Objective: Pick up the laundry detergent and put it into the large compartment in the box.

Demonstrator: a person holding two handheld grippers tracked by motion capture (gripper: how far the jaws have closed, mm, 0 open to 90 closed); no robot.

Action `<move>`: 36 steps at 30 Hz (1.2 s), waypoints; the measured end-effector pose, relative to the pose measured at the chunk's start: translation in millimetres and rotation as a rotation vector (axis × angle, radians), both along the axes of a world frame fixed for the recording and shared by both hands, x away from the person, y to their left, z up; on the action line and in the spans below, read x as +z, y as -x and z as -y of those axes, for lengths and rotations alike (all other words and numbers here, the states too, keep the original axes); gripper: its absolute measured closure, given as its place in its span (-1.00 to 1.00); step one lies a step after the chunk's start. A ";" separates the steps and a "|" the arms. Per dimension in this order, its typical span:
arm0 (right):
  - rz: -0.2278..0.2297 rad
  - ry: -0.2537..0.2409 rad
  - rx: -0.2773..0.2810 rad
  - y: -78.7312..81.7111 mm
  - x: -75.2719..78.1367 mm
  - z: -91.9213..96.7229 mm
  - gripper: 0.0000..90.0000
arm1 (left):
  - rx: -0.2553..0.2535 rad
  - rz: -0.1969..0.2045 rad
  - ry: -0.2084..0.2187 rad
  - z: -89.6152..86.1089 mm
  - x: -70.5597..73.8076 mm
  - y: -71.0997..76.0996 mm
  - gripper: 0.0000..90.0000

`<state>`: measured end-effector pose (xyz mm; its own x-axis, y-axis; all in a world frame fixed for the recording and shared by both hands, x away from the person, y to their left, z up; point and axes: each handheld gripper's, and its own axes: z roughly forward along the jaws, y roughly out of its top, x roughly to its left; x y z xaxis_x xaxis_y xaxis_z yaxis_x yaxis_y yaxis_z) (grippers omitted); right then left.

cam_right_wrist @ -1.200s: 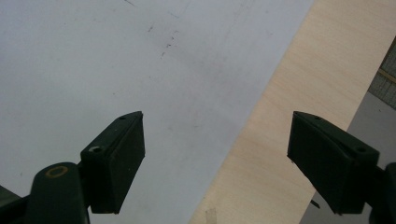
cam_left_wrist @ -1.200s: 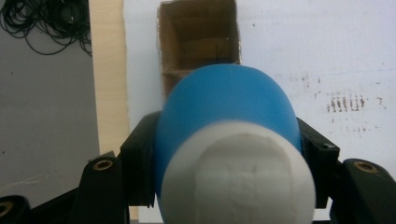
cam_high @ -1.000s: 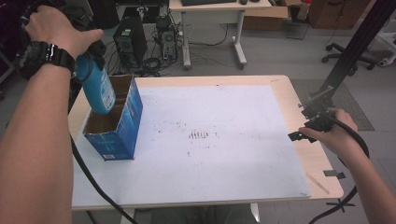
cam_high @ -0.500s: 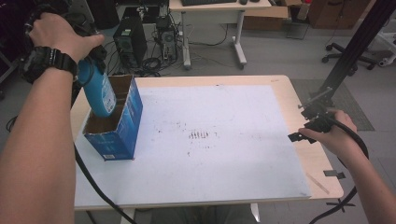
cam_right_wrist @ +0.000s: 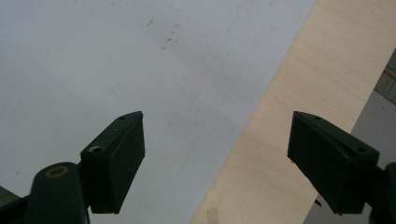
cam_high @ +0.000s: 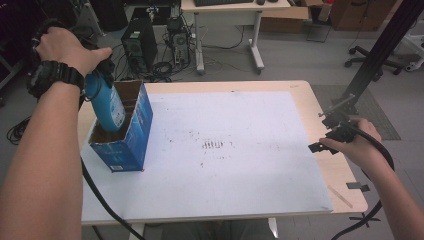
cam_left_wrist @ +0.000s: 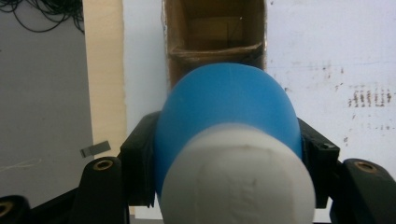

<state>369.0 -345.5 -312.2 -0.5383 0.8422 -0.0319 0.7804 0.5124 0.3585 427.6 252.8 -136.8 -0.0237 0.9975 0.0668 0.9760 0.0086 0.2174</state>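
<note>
A blue bottle (cam_high: 106, 106) with a white cap (cam_left_wrist: 236, 179) hangs cap-up over an open blue cardboard box (cam_high: 131, 145) at the table's left. Its lower end is inside the box's opening (cam_left_wrist: 215, 28). My left gripper (cam_high: 95, 70) is shut on the bottle near its top, and in the left gripper view the black jaws press on both sides of the blue body (cam_left_wrist: 229, 102). My right gripper (cam_high: 330, 134) rests low at the table's right edge, open, with nothing between its fingers (cam_right_wrist: 116, 158).
A white sheet (cam_high: 230, 150) with dark smudges covers most of the wooden table (cam_high: 320, 165). Behind the table are a computer tower (cam_high: 135, 42), tangled cables, another desk and an office chair. A black stand pole (cam_high: 380, 50) rises at the right.
My left hand has sunk, lowering the blue bottle deeper into the box. The right hand has stayed still.
</note>
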 end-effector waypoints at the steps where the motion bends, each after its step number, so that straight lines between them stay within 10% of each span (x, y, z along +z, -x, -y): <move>1: -0.001 0.000 -0.001 0.2 0.2 -0.2 -0.57 | 0.000 -0.005 0.001 -0.5 -2.1 -0.2 -0.17; 36: -0.017 0.016 0.000 2.4 -5.5 -5.2 -0.57 | -0.023 -0.072 0.031 -5.2 -67.0 -9.1 -0.17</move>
